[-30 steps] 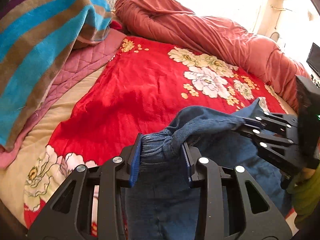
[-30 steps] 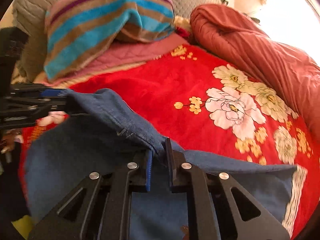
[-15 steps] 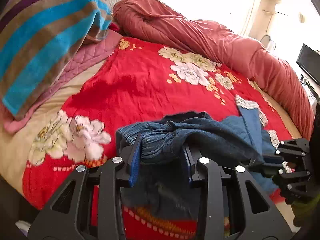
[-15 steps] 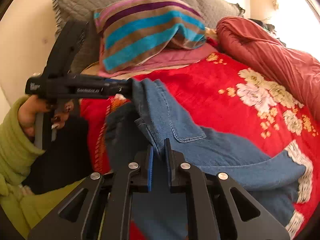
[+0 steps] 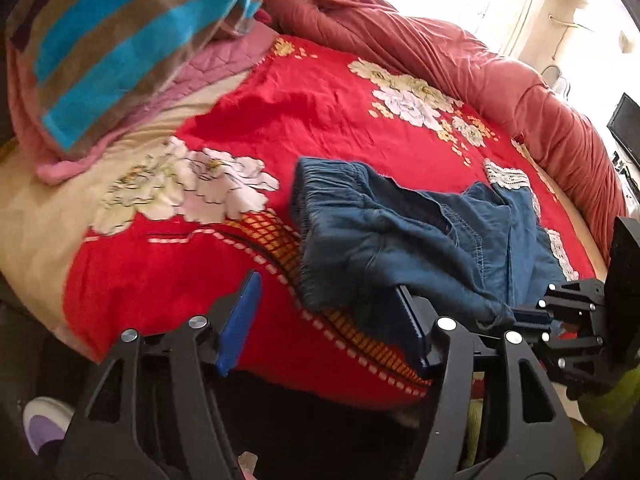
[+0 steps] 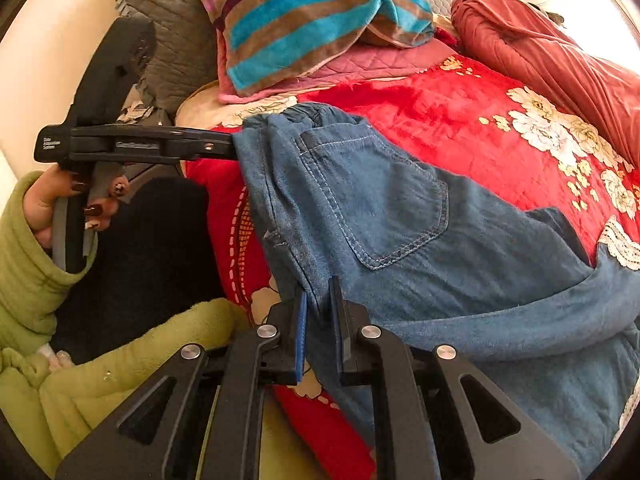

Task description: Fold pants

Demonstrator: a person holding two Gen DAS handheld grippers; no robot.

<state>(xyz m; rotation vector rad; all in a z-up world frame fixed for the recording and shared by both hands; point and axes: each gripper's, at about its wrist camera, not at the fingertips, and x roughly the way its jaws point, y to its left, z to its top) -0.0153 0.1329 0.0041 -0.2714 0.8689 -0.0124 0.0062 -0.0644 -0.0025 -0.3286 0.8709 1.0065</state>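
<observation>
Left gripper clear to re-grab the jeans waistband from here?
Probably yes. The left gripper, whose fingers have just been opening, holds nothing. The waistband lies just ahead on the red blanket, nothing between. The right gripper pinches the jeans off to the side.

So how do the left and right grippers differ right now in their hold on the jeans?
The left gripper has just opened its jaws wide, with no cloth between them; the right gripper is clamped on the jeans' edge. The waistband lies beside the left gripper on the red blanket; the right lifts its edge. Both point down over the bed's edge.
</observation>
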